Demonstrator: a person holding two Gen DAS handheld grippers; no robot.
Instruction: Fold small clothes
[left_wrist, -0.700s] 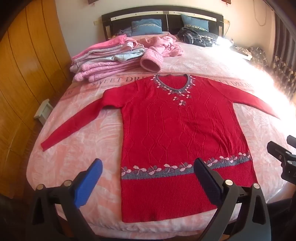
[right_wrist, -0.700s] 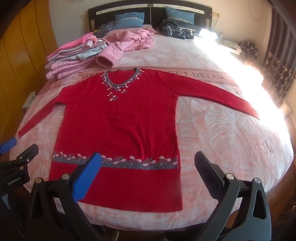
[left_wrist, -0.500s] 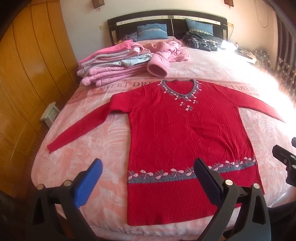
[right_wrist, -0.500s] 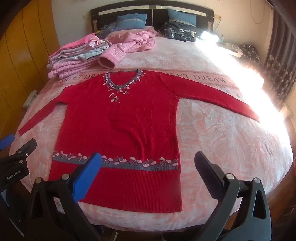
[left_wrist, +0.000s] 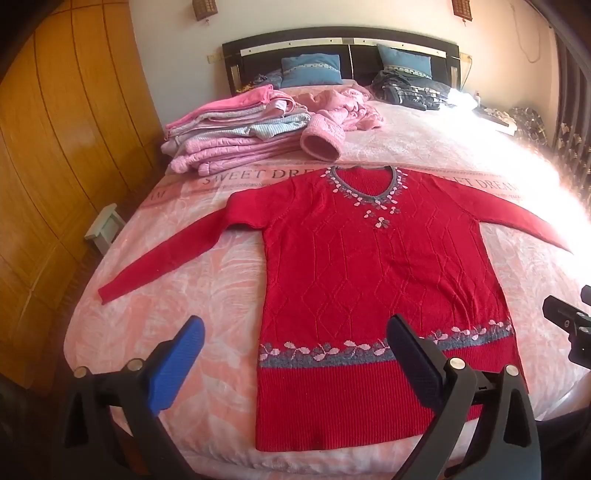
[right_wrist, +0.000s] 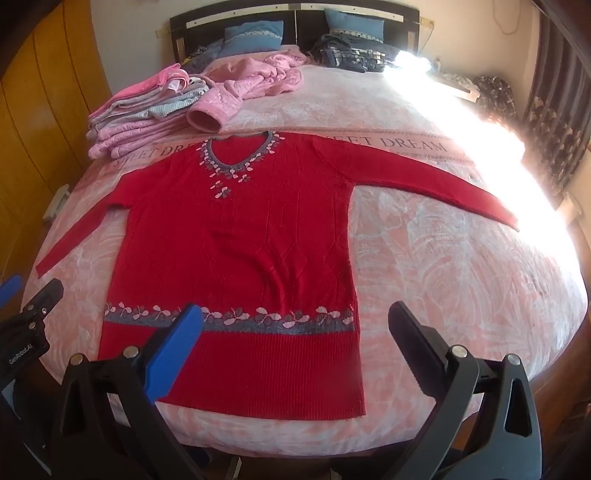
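Note:
A red knitted sweater (left_wrist: 373, 273) (right_wrist: 251, 240) lies flat and face up on the bed, both sleeves spread out to the sides, a grey flowered band near its hem. My left gripper (left_wrist: 295, 343) hovers open over the sweater's lower left part, near the foot of the bed, holding nothing. My right gripper (right_wrist: 295, 328) hovers open over the hem's right corner, also with nothing in it. The right gripper's body shows at the right edge of the left wrist view, and the left gripper's body at the left edge of the right wrist view.
A stack of folded pink and grey clothes (left_wrist: 229, 136) (right_wrist: 144, 114) sits at the bed's far left, a crumpled pink jacket (left_wrist: 340, 114) (right_wrist: 255, 81) beside it. Dark clothes (left_wrist: 410, 88) and blue pillows (left_wrist: 310, 70) lie by the headboard. A wooden wardrobe (left_wrist: 55, 155) stands left.
Both grippers have pulled back and risen a little, so the sweater sits lower and further right in the left wrist view. The sweater has not moved. Both stay open.

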